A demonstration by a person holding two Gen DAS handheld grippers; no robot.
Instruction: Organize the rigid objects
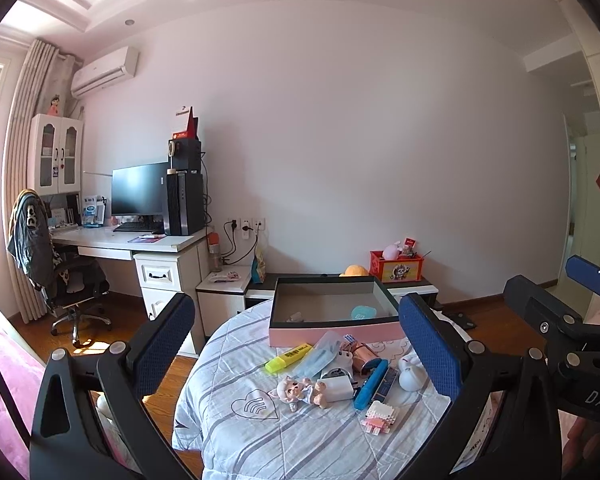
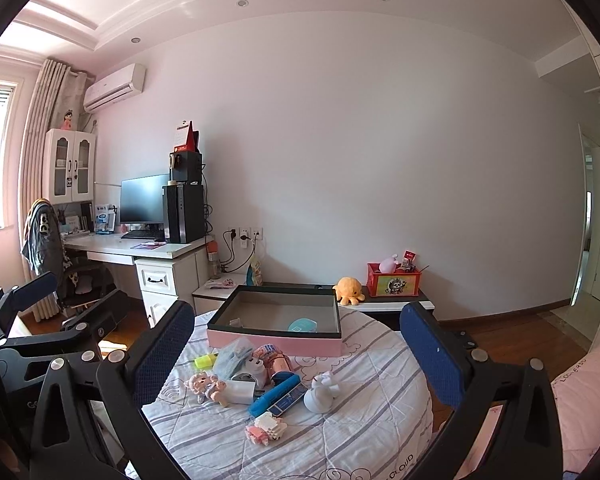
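Toys lie in a heap ahead of both wide-open grippers, left gripper and right gripper, just before the box.

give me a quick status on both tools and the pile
Left tool open, empty. Right tool open, empty. Small items heaped before pink box, none gripped. Nothing blocking.

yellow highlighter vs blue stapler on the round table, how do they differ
The yellow highlighter is smaller and lies at the pile's left edge, near the pink box. The blue stapler is longer and sits nearer the cameras, beside the white charger. Both lie flat on the striped cloth, outside the box.
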